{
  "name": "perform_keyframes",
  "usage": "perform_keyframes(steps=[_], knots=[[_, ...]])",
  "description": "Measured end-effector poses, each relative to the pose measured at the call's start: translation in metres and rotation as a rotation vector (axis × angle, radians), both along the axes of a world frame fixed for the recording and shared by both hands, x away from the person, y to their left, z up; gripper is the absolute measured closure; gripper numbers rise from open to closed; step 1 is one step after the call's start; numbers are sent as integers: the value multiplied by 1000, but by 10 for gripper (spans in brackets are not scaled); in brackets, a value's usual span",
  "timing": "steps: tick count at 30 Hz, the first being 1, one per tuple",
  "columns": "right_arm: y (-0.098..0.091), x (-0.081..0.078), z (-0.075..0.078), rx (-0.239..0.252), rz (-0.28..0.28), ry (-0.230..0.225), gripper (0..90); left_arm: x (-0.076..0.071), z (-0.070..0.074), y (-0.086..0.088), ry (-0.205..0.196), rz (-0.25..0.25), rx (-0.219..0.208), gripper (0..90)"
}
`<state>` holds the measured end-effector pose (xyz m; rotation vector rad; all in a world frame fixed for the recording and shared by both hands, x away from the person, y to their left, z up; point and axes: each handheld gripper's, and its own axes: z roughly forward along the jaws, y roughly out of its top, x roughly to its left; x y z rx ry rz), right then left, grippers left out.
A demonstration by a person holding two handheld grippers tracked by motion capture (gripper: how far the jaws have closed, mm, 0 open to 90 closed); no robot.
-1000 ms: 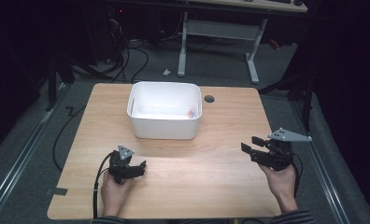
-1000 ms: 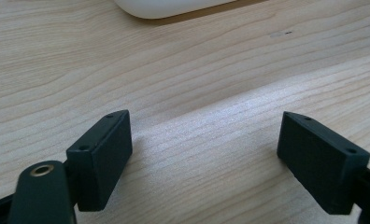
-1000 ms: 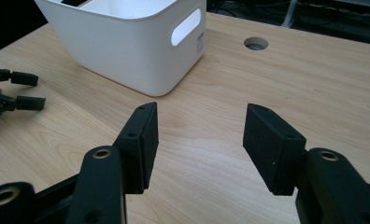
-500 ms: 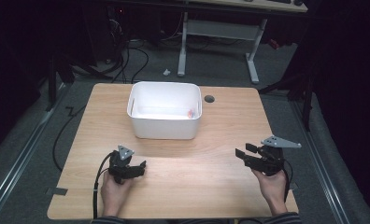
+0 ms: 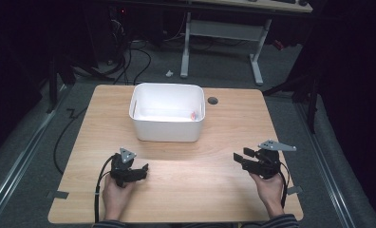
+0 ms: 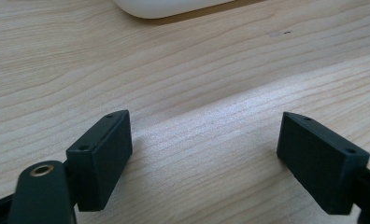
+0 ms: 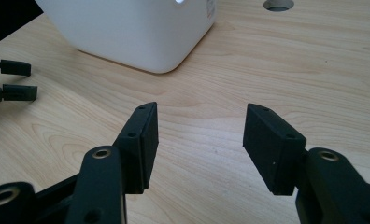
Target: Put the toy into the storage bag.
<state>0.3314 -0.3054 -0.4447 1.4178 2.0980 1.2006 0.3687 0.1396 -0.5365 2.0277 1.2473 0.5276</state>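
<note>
Both hands rest on the light wooden counter (image 5: 224,190), left hand-held gripper (image 5: 141,171) and right hand-held gripper (image 5: 240,156) spread empty, the white rectangular plastic tub (image 5: 167,128) untouched, work looks finished or unstarted.

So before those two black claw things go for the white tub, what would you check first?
1. Left gripper jaws apart, nothing between: ok.
2. Right gripper jaws apart, nothing between: ok.
3. White tub upright on the table, open top: ok.
4. Bare wood between each gripper and the tub: ok.
5. What the small pink thing inside the tub is: cannot tell.
6. Cables trailing behind the hands, off the path: ok.
</note>
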Motion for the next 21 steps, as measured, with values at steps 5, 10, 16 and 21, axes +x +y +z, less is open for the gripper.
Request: perform_keyframes(steps=[5,10,16,21], knots=[[4,4,-9,8,-2,13,456,0,0,0,0,0,0,184],[6,10,-21,7,-8,32,455,0,0,0,0,0,1,184],[8,14,-32,-1,-17,51,455,0,0,0,0,0,0,184],[11,16,-38,-20,-16,59,455,0,0,0,0,0,0,184]])
